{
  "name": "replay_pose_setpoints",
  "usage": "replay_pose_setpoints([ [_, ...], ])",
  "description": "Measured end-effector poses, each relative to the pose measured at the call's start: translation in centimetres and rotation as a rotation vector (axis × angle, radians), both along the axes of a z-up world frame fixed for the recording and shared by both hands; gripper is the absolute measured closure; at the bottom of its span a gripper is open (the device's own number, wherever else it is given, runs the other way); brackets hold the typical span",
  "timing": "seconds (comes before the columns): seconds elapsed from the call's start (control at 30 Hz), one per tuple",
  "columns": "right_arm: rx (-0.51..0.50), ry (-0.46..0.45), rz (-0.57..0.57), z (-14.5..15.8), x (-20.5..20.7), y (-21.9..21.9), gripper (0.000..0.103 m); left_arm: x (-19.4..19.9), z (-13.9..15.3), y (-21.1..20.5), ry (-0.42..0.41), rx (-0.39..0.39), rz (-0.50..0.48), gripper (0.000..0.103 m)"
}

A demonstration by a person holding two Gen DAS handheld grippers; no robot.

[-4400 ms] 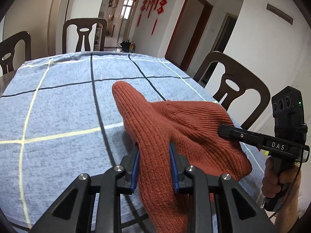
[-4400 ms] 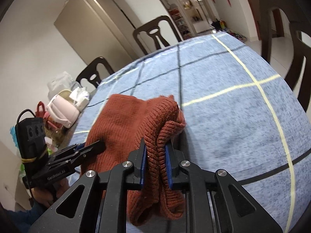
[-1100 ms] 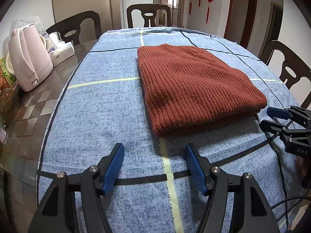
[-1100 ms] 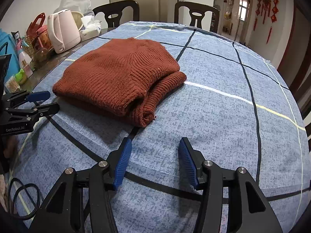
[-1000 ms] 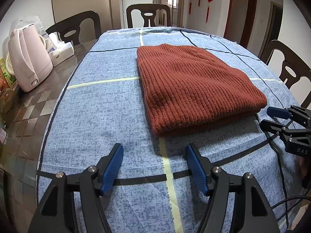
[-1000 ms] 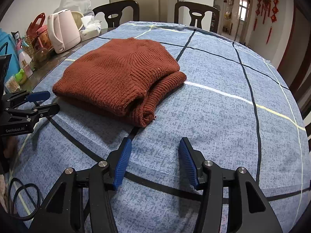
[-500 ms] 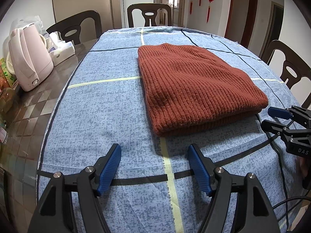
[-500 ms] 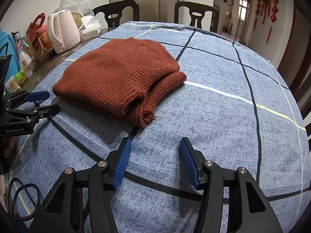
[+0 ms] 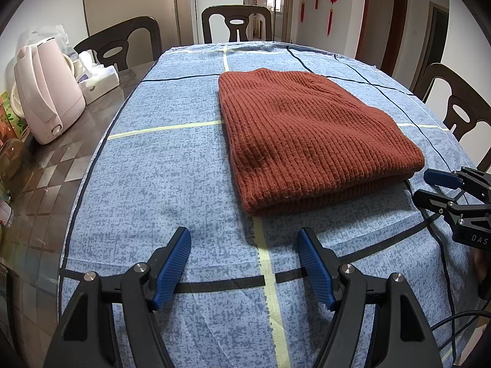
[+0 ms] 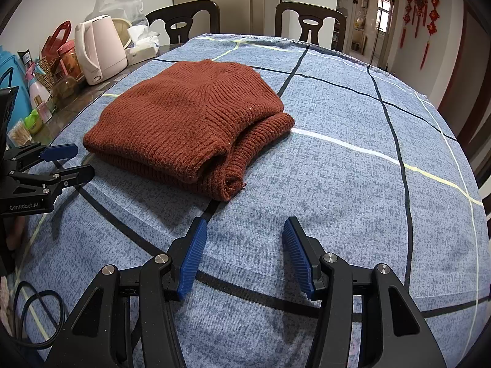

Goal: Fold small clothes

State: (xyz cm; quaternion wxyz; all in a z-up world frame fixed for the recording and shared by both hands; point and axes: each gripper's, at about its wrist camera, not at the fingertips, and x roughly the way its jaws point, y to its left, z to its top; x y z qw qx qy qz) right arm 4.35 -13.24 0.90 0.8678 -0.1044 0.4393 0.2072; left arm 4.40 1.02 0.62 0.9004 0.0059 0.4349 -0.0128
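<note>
Rust-red sweater lies folded on the blue tablecloth; left gripper and right gripper hover nearby, jaws apart.

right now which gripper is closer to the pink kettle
Left. The left gripper is on the side of the sweater toward the kettle; the right gripper is off its opposite end.

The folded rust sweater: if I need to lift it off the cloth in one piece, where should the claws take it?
Probably by the thick near edge of the sweater, where the stacked layers end in a rounded fold. Come in low along the tablecloth with both open claws, left claw near the front-left corner, right claw at the rolled corner, so each bite pinches all layers together.
</note>
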Motion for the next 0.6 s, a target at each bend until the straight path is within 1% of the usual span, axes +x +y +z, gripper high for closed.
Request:
replay_pose_setpoints([
  [0.6,0.001,0.0,0.0,-0.02,-0.05,0.02,0.05,-0.05,0.12,0.24,0.001,-0.005,0.006,0.028],
])
